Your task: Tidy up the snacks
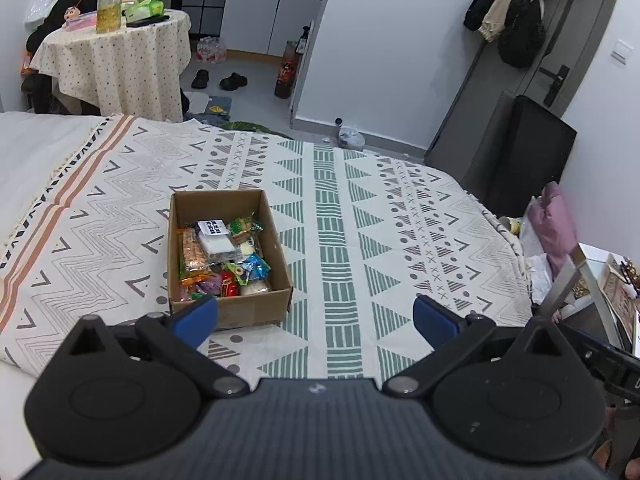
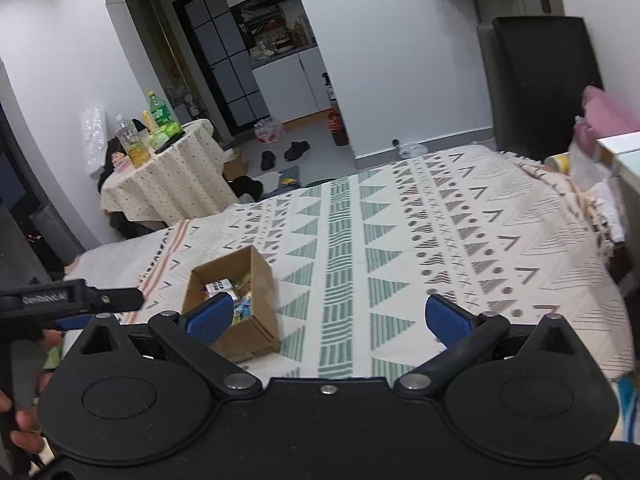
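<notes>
An open cardboard box (image 1: 276,248) sits on the patterned bedspread (image 1: 400,220), filled with several wrapped snacks (image 1: 222,256). My left gripper (image 1: 316,318) is open and empty, hovering just in front of the box, its left blue pad over the box's near corner. In the right wrist view the same box (image 2: 262,280) lies left of centre with snacks inside (image 2: 230,292). My right gripper (image 2: 328,318) is open and empty above the bedspread (image 2: 440,240), to the right of the box. The left gripper's body (image 2: 60,300) shows at the left edge.
A round table with a dotted cloth (image 1: 116,56) carries bottles (image 1: 109,0) beyond the bed. Shoes (image 1: 232,80) lie on the floor. A black chair (image 1: 520,148) stands at the right, pink cloth (image 1: 556,224) beside it. A white desk edge (image 2: 624,160) is far right.
</notes>
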Available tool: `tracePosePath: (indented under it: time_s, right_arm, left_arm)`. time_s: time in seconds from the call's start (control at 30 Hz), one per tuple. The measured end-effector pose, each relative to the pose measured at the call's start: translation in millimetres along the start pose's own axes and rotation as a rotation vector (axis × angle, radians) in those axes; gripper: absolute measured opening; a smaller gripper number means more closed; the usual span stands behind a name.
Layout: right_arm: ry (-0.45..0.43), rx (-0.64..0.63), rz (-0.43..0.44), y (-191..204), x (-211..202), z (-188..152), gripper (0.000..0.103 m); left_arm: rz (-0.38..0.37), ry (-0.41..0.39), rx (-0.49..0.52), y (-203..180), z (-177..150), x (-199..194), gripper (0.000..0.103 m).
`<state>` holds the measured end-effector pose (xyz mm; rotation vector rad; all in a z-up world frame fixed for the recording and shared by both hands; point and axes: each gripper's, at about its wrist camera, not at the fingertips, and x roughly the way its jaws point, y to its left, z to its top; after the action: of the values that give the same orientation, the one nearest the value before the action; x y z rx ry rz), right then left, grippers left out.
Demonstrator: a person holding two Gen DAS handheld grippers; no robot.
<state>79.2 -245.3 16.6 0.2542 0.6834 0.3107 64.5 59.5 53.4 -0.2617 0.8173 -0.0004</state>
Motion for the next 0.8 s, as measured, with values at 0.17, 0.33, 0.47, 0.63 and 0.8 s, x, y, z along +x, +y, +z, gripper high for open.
tracePosePath:
  time_s: [0.17, 0.33, 0.47, 0.63, 0.8]
  right_arm:
    - [-0.021, 0.004, -0.017, -1, -19, -8, 0.103]
    - [-0.033, -0.010, -0.027, 3, -34, -16, 0.103]
    - [-0.014, -0.019, -0.040, 8, -42, -22, 0.103]
    - [-0.018, -0.022, -0.033, 14, -52, -28, 0.103]
    - [-0.014, -0.047, -0.036, 22, -57, -35, 0.103]
  left_arm:
    - [-0.006, -0.009, 0.019, 1, -11, -15, 0.103]
    - [0.009, -0.025, 0.033, 6, -20, -30, 0.103]
    - [0.020, -0.030, 0.050, 12, -28, -41, 0.103]
    - [0.039, -0.044, 0.095, 20, -35, -53, 0.103]
    - [0.047, -0.049, 0.121, 28, -45, -62, 0.103]
